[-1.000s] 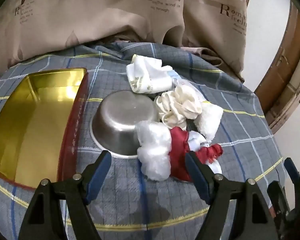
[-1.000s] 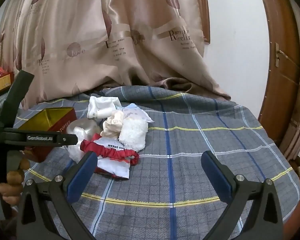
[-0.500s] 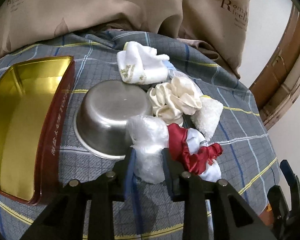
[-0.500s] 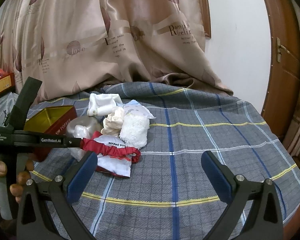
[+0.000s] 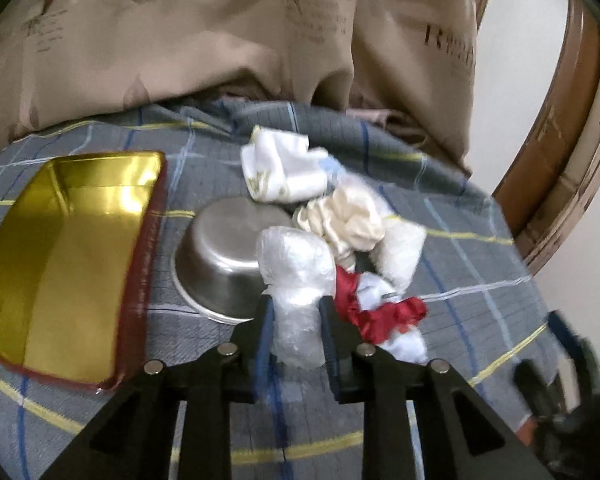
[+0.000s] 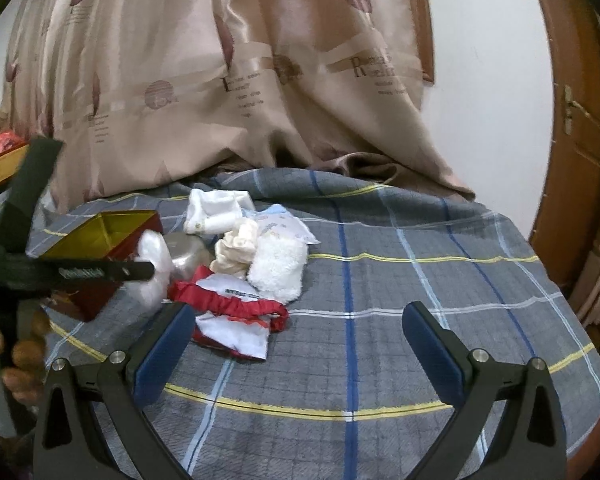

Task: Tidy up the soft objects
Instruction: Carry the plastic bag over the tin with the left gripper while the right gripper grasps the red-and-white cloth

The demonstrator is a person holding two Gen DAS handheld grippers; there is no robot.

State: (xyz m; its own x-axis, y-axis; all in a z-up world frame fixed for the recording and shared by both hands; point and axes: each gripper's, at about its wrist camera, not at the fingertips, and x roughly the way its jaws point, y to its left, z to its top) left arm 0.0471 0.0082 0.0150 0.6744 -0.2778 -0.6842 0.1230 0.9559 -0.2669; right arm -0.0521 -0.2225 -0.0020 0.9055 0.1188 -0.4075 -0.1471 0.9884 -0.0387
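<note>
Since a second earlier, my left fingers (image 5: pixel 294 322) had clamped the plastic wad (image 5: pixel 296 276) beside the steel bowl (image 5: pixel 220 256) (light, squashy, slippery; lower half held best). Right fingers (image 6: pixel 296 344) gaped wide, empty.

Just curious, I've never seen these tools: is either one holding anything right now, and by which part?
The left gripper pinches the clear plastic bundle by its lower end. The right gripper is open and holds nothing.
</note>
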